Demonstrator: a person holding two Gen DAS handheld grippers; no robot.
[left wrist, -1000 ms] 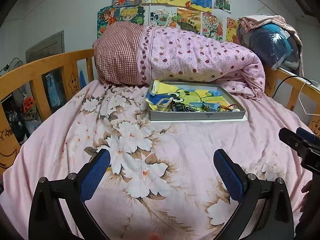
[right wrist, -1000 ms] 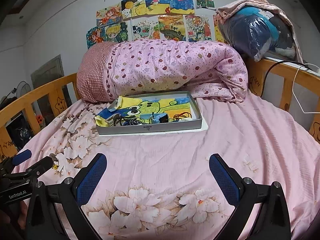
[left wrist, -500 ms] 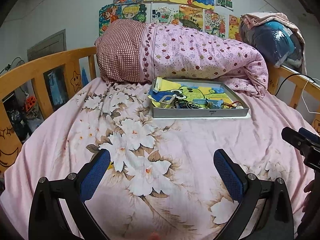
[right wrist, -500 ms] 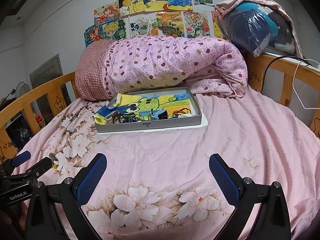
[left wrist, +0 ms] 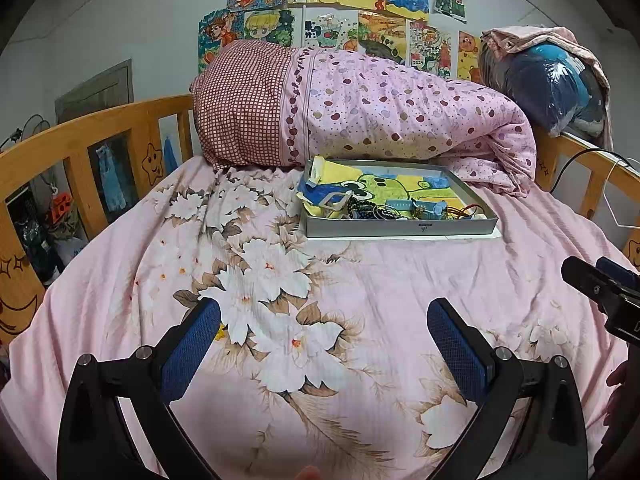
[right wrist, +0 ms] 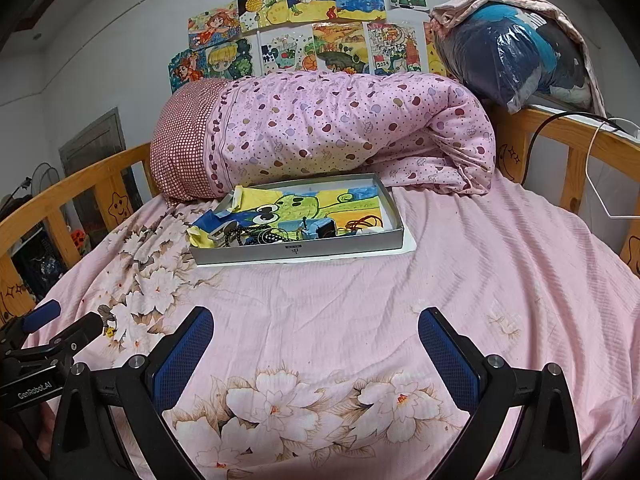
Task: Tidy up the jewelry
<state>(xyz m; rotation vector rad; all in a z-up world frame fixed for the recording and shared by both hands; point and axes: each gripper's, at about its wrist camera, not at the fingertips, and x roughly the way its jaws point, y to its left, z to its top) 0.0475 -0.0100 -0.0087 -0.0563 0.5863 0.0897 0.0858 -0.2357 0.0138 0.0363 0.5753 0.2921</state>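
Observation:
A shallow grey box (left wrist: pixel 400 227) (right wrist: pixel 296 251) lies on the pink floral bedsheet, lined with a yellow and green cartoon drawing. Along its near side lies a tangle of jewelry (left wrist: pixel 376 212) (right wrist: pixel 256 236): dark beaded strings, a blue piece (right wrist: pixel 320 227) and a red cord (right wrist: pixel 366 222). My left gripper (left wrist: pixel 322 334) is open and empty above the sheet, well short of the box. My right gripper (right wrist: pixel 316 342) is open and empty too, also short of the box. The right gripper shows at the right edge of the left wrist view (left wrist: pixel 600 288).
A rolled pink dotted quilt (left wrist: pixel 380 116) (right wrist: pixel 340 132) lies right behind the box. Wooden bed rails (left wrist: pixel 80 160) (right wrist: pixel 580 148) run along both sides. A bagged blue bundle (right wrist: pixel 516 52) sits on the right rail. Drawings hang on the wall.
Both grippers have moved forward toward the box, which now looks larger and lower in both views. Both stay open and empty.

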